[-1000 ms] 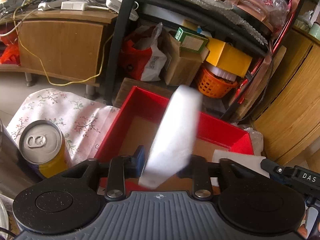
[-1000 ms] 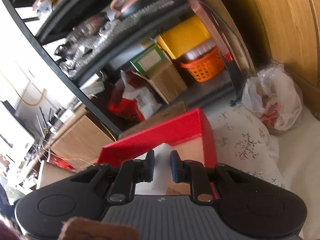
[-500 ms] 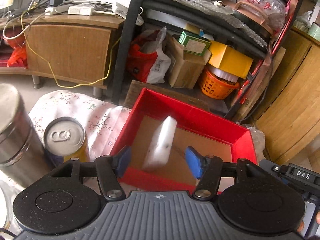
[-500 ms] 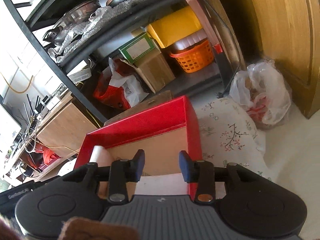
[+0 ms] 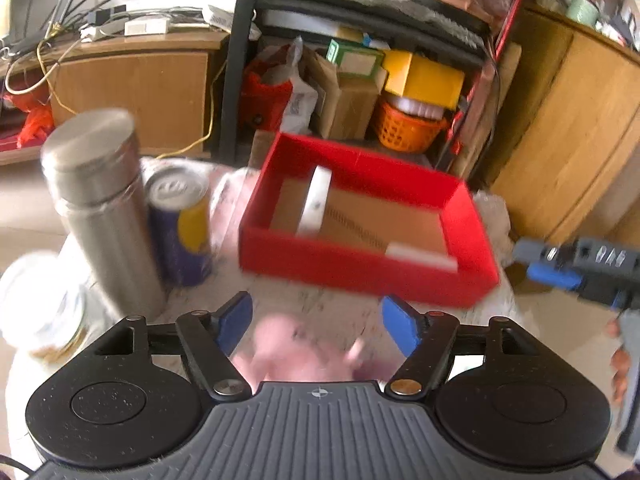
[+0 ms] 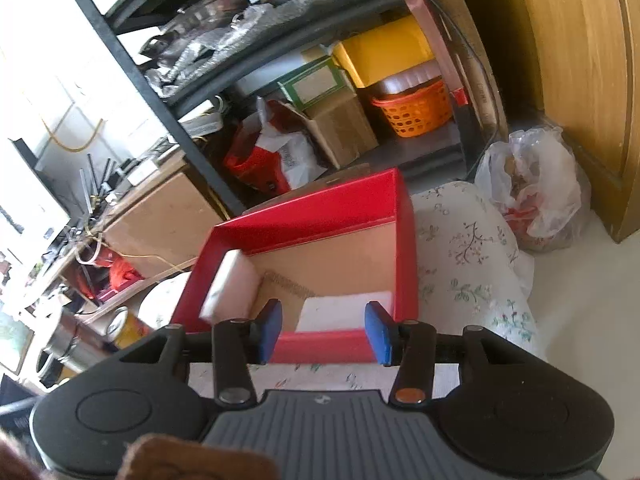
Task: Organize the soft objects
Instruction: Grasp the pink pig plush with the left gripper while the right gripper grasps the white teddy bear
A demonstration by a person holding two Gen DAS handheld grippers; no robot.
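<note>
Left wrist view: both my tongs gape wide and carry nothing, near the red box.

Nearest, a blurred pink soft thing (image 5: 304, 354) lies on the floral surface (image 5: 340, 312) between my left tongs (image 5: 318, 322). My right tongs (image 6: 322, 330) hang just before the red box's (image 6: 320, 346) near wall. Inside are two white sponges: one (image 5: 316, 200) tilted up by the left wall, one (image 6: 344, 314) flat in the near right corner, with bare cardboard floor between. Left of the box stand one can (image 5: 182, 224) and one steel flask (image 5: 104, 204), touching.
</note>
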